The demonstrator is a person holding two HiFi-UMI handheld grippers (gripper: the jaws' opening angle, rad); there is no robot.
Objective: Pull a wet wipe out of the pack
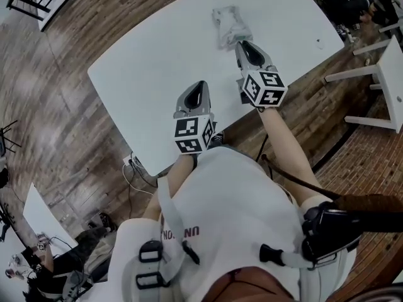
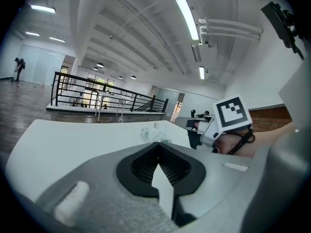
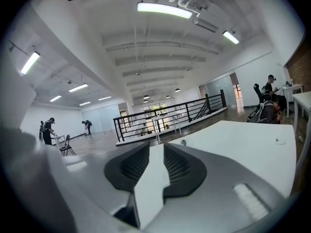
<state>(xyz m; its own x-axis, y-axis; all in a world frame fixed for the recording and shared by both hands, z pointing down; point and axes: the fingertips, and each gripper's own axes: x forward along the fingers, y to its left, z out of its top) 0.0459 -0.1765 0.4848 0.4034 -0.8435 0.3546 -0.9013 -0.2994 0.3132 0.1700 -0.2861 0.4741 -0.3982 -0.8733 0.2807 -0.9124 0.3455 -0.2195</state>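
Observation:
The wet wipe pack (image 1: 227, 24), pale and crinkled, lies flat on the far part of the white table (image 1: 145, 74). My right gripper (image 1: 242, 43) reaches to the pack's near right corner; I cannot tell whether it touches. In the right gripper view its jaws (image 3: 156, 148) stand a little apart with only white table showing between them, and the pack is hidden. My left gripper (image 1: 201, 84) hovers over the table nearer the front edge, apart from the pack. Its jaws (image 2: 156, 145) meet at the tips, empty. The left gripper view shows the pack (image 2: 154, 134) ahead and the right gripper (image 2: 194, 132) beside it.
A second white table (image 1: 390, 74) stands to the right across brick-patterned floor. A small dark mark (image 1: 318, 41) sits near the table's right corner. Cables (image 1: 135, 168) lie on the floor under the front left edge. A black railing (image 3: 165, 118) and distant people are beyond.

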